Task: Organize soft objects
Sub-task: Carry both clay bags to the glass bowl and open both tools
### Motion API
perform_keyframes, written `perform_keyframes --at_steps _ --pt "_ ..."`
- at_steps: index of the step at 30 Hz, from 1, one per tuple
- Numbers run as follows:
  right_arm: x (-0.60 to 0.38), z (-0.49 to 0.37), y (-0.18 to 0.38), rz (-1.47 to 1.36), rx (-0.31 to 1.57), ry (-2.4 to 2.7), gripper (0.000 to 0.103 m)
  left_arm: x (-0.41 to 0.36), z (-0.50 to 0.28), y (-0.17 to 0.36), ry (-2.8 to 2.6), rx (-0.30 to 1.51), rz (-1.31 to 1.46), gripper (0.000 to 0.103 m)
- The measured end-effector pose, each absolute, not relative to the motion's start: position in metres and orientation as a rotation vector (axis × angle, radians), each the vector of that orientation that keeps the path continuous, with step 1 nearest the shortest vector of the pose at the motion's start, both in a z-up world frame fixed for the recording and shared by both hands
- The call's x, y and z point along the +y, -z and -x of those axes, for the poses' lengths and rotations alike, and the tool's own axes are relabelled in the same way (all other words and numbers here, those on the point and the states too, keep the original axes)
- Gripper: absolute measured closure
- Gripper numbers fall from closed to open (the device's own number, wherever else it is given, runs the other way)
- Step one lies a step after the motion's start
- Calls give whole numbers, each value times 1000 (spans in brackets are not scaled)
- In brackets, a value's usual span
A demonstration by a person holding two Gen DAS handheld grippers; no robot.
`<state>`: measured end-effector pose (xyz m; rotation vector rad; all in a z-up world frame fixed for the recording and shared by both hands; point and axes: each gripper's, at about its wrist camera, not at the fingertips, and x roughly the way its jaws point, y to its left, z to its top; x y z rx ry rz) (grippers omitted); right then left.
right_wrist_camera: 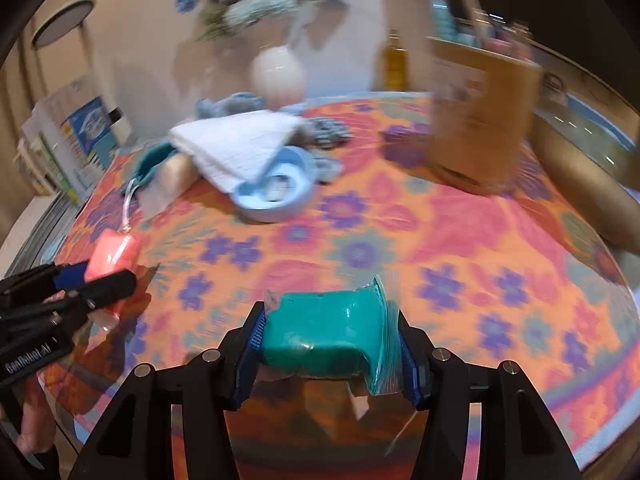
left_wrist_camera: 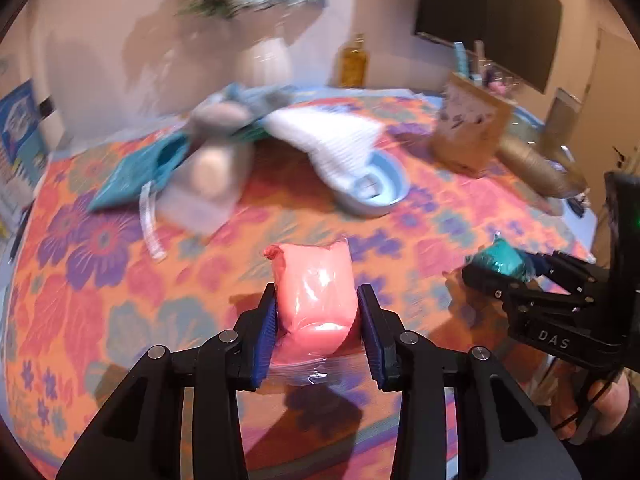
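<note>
Floral cloth in orange, pink and purple (left_wrist_camera: pixel 120 280) covers the table I am working over, with a pale wall behind it.

At the bottom centre of my left wrist view, the left gripper (left_wrist_camera: pixel 320 320) pinches a pink soft lump in clear wrap (left_wrist_camera: pixel 312 284); both blue pads press its sides, and it stands upright between them, lifted off the cloth. In the right wrist view that same pink lump shows at the left edge.

At the bottom centre of the right wrist view, the right gripper (right_wrist_camera: pixel 332 340) clamps a teal soft lump in a clear zip bag (right_wrist_camera: pixel 320 328), lying crosswise between the pads, with the bag's bunched edge against the right-hand pad. In the left view it appears at the right edge, with my hand (left_wrist_camera: pixel 600 408) on the handle below.

Farther up the frame, around the middle of the table, a light blue bowl (right_wrist_camera: pixel 276 196) sits with a folded white towel (right_wrist_camera: pixel 236 140) draped over its rim. Left of it lie a teal pouch (left_wrist_camera: pixel 136 176) and a pale, blurred bundle (left_wrist_camera: pixel 212 172). A white vase of flowers (right_wrist_camera: pixel 276 72) and an amber bottle (right_wrist_camera: pixel 394 60) stand at the far edge, and a brown cardboard box (right_wrist_camera: pixel 480 120) stands at the upper right.
</note>
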<state>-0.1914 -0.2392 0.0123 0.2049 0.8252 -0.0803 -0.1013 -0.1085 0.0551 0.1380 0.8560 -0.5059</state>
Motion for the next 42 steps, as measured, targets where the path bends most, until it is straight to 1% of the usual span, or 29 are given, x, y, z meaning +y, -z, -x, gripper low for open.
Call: perform_keyframes --at_steps 5,10,22,27,31,35,36,37,38,39,40,41,42 --pt "-287 213 -18 -244 815 183 48 -160 102 -58 596 870 -184 68" --pt "-330 238 -28 -244 792 284 48 -213 113 -69 679 836 -279 68" --pt "-420 300 -105 -295 580 464 48 -346 130 -115 957 711 -386 68" --pt "-455 289 -124 -331 548 515 48 -392 114 -124 998 697 -355 68" --pt "-482 268 -135 -337 543 541 48 -416 91 -123 998 722 -304 68" --pt "-504 236 -139 -342 549 542 47 -430 80 -120 971 703 -317 68" --pt "-508 226 -139 -338 555 544 44 -435 78 -118 964 691 -330 66" --pt "-512 219 -137 -335 563 545 35 -440 78 -116 949 669 -347 63" --pt "-518 211 -136 -332 578 546 27 -443 78 -114 925 648 -366 51" --pt "-522 206 -134 -329 585 548 27 -445 78 -113 904 626 -379 34" --pt "-526 206 -134 -326 583 555 27 -445 79 -113 892 605 -384 26" --pt "-529 207 -134 -325 581 562 27 -442 79 -112 908 585 -374 20" --pt "-532 210 -134 -329 579 569 27 -440 79 -113 926 586 -365 20"
